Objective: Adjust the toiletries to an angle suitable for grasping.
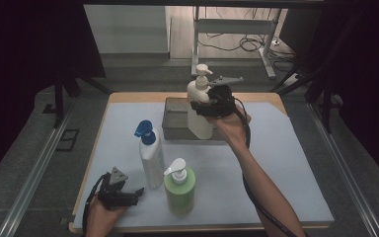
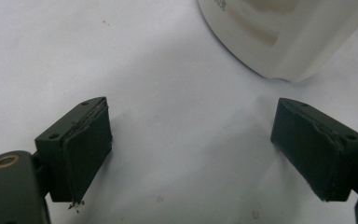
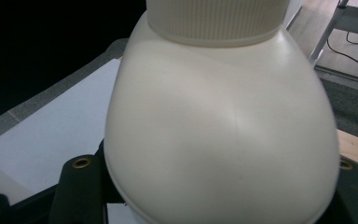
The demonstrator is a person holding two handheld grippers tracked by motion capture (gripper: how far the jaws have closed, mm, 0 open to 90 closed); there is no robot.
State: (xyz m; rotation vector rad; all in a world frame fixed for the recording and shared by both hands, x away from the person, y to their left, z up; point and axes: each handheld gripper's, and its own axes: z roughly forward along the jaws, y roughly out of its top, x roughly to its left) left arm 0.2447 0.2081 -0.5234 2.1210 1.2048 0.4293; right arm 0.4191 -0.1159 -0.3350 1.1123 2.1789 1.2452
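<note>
My right gripper [image 1: 203, 106] is squeezed on the cream bottle [image 1: 200, 101] and holds it standing up. The bottle hangs right over the near edge of the grey bin [image 1: 173, 120], so the bin lies just below and behind it. My left gripper [image 1: 128, 193] rests wide open and holds nothing, far away by the white bottle [image 1: 150, 158].

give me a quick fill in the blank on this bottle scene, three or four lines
1. The right gripper is shut on the ____ pump bottle.
2. That bottle is held over the grey ____.
3. The spray bottle has a ____ trigger head.
4. The left gripper has its jaws ____, with nothing between them.

Missing words: cream; basket; blue; open
</note>
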